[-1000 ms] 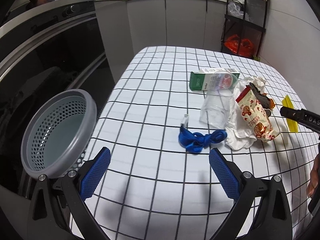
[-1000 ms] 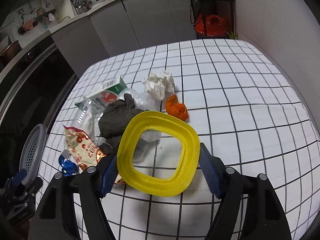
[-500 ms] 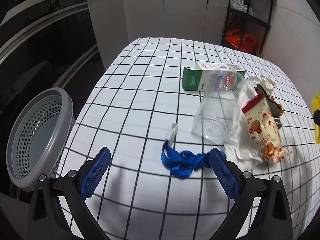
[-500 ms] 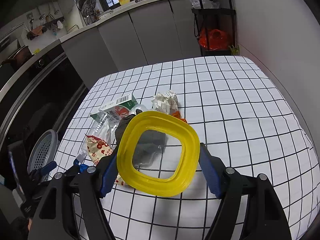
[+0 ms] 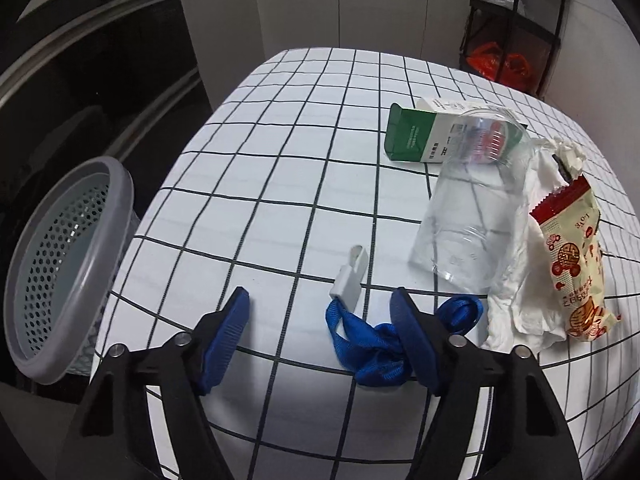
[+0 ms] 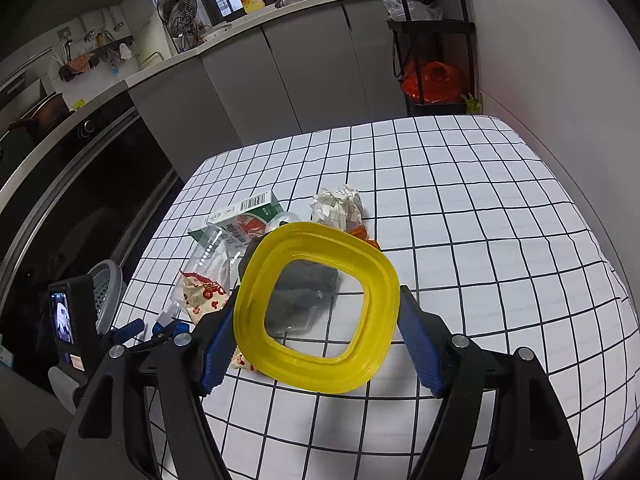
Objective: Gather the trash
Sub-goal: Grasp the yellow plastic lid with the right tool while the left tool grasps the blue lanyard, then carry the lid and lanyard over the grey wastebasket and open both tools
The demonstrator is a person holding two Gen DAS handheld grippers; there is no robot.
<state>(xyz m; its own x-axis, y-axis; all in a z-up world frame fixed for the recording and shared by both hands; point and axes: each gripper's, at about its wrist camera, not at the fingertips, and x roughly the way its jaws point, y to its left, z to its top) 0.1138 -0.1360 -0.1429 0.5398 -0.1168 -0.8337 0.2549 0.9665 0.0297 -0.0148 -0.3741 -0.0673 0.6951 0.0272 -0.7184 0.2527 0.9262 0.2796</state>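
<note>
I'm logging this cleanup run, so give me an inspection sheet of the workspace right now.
Surface: table under a white cloth with a black grid.
Job's things: blue strap, clear plastic cup on its side, green carton, snack wrapper, white tissue, crumpled paper, grey basket at the table's edge.
Clutter: dark cloth seen through the lid.
Grippers: left gripper open over the strap; right gripper shut on yellow lid.
Cables: nothing seen.
Surroundings: grey cabinets, black rack.
</note>
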